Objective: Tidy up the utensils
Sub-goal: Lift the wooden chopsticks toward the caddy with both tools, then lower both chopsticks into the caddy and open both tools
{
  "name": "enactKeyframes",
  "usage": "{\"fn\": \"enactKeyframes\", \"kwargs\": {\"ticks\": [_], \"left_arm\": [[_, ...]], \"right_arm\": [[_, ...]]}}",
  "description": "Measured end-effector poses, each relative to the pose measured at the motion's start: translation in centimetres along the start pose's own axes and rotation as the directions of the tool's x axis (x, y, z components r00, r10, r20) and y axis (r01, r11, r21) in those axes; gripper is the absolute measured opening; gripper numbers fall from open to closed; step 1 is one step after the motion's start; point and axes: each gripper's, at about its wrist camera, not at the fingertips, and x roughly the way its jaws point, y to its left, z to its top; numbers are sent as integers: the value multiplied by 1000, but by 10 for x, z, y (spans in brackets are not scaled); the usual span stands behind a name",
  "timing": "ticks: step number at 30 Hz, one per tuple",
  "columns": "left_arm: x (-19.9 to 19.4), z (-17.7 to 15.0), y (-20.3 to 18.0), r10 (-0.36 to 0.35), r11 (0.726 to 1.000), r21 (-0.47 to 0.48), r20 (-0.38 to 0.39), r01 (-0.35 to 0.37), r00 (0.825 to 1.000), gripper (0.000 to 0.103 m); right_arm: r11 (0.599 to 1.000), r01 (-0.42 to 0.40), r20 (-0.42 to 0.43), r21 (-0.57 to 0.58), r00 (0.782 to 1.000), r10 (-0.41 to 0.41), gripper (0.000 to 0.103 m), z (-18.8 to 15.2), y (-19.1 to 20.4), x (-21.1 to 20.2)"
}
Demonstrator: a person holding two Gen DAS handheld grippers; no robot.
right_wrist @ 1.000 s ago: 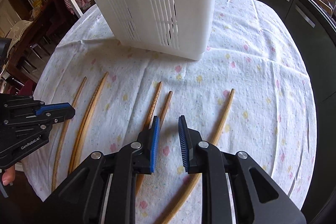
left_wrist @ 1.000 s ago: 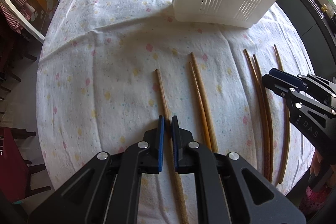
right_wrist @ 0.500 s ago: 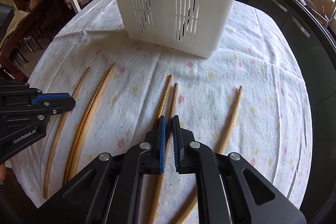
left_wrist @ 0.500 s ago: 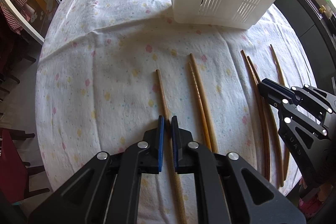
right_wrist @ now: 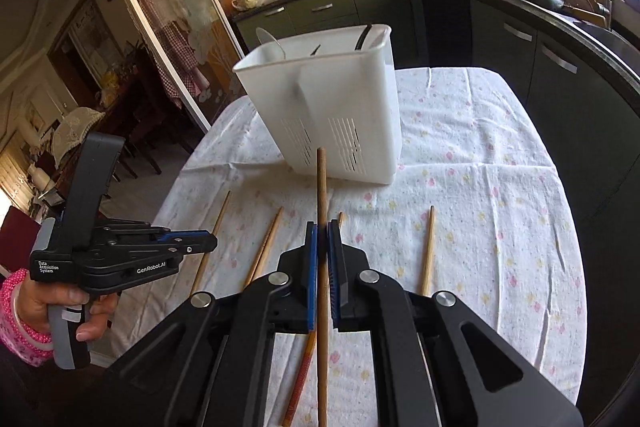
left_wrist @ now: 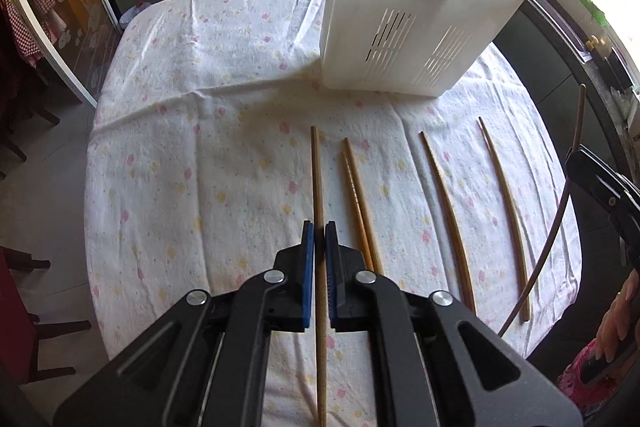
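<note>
Left wrist view shows the left gripper (left_wrist: 319,227) with its blue-padded fingers (left_wrist: 307,247) closed on a long light-wooden chopstick (left_wrist: 318,183), which runs straight out between the pads toward the far edge of the table. The round table in a white cloth dotted with pink and yellow flowers (left_wrist: 200,155) carries the remaining sticks: a pair of pale bamboo chopsticks (left_wrist: 357,199) lying touching each other just right of the held one, then a single darker brown chopstick (left_wrist: 446,215), and a further thin brown chopstick (left_wrist: 505,211) near the right edge. A white slotted plastic utensil holder (left_wrist: 412,15) stands at the far side of the table, right of centre. At the right rim of that view the right gripper (left_wrist: 600,183) carries a dark thin chopstick (left_wrist: 560,211) lifted clear of the cloth.

Seen from the right wrist, the right gripper (right_wrist: 322,231) has its pads pressed on that brown chopstick (right_wrist: 321,187), whose tip points up in front of the white holder (right_wrist: 340,115). Some utensils already stand inside the holder, though what they are is hard to tell. The left gripper (right_wrist: 208,242) hovers above the left edge of the table.
</note>
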Motion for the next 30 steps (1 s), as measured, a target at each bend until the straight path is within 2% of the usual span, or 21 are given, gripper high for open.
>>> {"fn": "enactKeyframes", "kwargs": {"ticks": [9, 19, 22, 30], "left_arm": [[-63, -6, -22, -23, 999, 52, 120, 17, 992, 5], [-115, 7, -38, -62, 994, 98, 235, 39, 970, 5], [-133, 20, -44, -75, 993, 110, 283, 45, 956, 5], [-186, 72, -63, -97, 990, 130, 423, 46, 901, 5]], "right_arm": [[999, -41, 82, -34, 996, 44, 6, 5, 15, -42], [997, -37, 173, -71, 984, 49, 6, 31, 23, -72], [996, -31, 205, -82, 978, 47, 6, 47, 25, -83], [995, -12, 305, -102, 951, 43, 6, 107, 29, -116]]}}
